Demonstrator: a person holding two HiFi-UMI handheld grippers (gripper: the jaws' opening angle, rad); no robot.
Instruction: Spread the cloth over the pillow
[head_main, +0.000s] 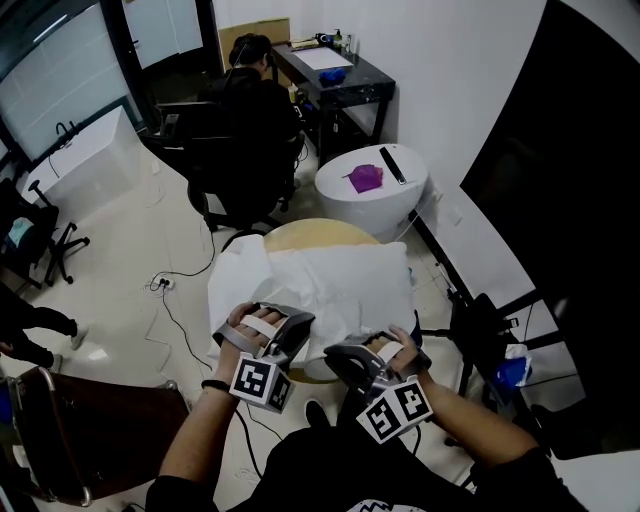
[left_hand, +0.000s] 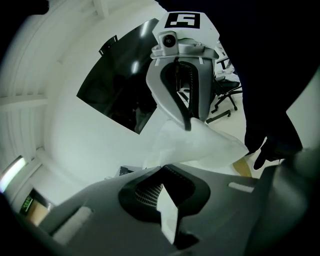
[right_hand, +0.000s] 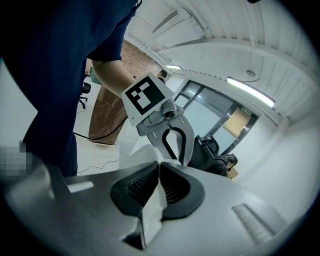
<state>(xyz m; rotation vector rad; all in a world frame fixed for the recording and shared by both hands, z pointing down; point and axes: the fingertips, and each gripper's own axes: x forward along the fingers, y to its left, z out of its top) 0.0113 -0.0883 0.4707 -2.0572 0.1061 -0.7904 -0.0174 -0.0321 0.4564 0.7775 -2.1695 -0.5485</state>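
The left gripper (left_hand: 162, 192) and right gripper (right_hand: 158, 182) each pinch a fold of the white cloth (head_main: 240, 285) at the near edge of the pillow (head_main: 360, 275), side by side, seemingly so the hem can be pulled flat across it.

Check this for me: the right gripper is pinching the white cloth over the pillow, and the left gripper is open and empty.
Wrong about the left gripper. The left gripper view shows its jaws closed on a fold of the white cloth, not open and empty. The right gripper is pinching the white cloth over the pillow, as you said.
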